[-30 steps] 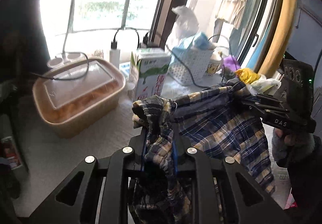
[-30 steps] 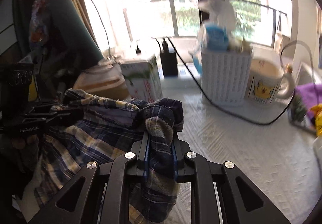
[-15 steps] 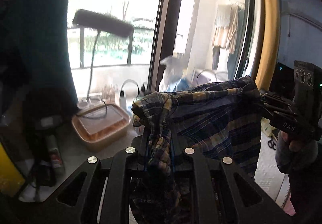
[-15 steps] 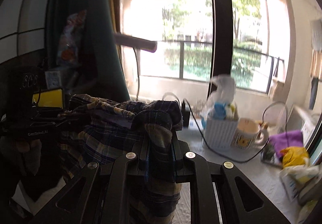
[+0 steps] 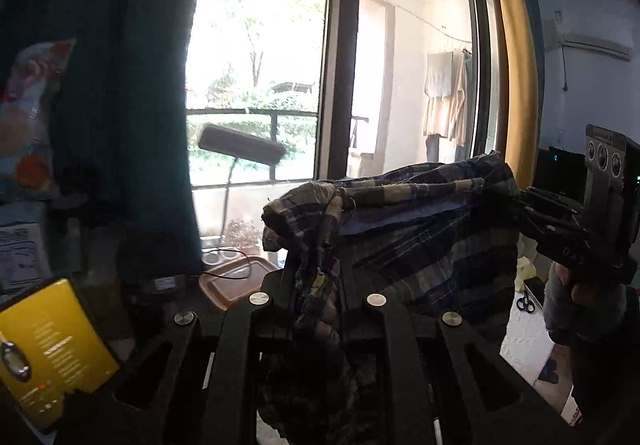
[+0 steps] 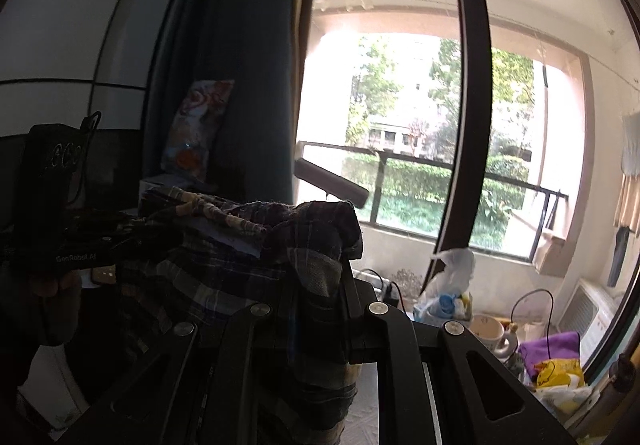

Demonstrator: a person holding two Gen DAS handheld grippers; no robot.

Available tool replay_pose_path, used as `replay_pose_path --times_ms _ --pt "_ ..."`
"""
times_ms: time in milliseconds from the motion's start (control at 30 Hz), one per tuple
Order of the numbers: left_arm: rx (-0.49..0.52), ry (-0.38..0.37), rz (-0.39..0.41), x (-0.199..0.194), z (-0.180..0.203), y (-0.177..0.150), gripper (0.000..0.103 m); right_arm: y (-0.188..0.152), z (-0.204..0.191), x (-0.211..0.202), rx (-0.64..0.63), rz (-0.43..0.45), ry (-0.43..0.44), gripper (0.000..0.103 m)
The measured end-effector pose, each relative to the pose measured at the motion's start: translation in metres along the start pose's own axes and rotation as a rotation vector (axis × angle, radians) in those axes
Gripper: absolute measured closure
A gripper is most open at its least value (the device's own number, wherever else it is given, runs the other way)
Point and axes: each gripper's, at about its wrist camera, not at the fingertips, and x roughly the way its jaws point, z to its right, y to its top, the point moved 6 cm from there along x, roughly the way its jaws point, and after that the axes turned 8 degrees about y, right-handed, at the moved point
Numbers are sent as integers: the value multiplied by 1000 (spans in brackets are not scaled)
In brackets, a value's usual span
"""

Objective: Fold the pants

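The plaid pants (image 5: 420, 229), dark blue with tan checks, hang in the air stretched between both grippers. My left gripper (image 5: 316, 265) is shut on one bunched corner of the waistband. In the same view the right gripper (image 5: 524, 205) pinches the other end at the right, held by a gloved hand (image 5: 584, 297). From the right wrist view my right gripper (image 6: 320, 273) is shut on a fold of the pants (image 6: 224, 245), and the left gripper (image 6: 132, 229) grips the far end at the left. Cloth hangs down below both sets of jaws.
A tall window and dark curtain (image 5: 120, 85) fill the background. A desk lamp (image 5: 240, 145) stands ahead. Low down sit a brown lidded container (image 5: 236, 277), a yellow box (image 5: 48, 345), a white basket with bags (image 6: 448, 297), a mug (image 6: 488, 333) and purple cloth (image 6: 552, 349).
Both grippers have risen with the pants held between them, and the views have tilted up. The table and its clutter have dropped to the bottom of the views; the window now fills them.
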Motion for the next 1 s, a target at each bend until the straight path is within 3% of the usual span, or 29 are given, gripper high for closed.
replay_pose_path --times_ms 233,533,767,1000 --pt "30 85 29 -44 -18 -7 89 16 -47 -13 -22 51 70 87" --pt "32 190 -10 -93 -54 -37 89 16 -106 -1 55 63 179 88" --pt "-6 219 -123 -74 -88 -70 89 -7 -130 40 122 -39 216 87" --pt "-74 204 -280 -18 -126 -121 89 -51 -135 105 136 -178 202 88"
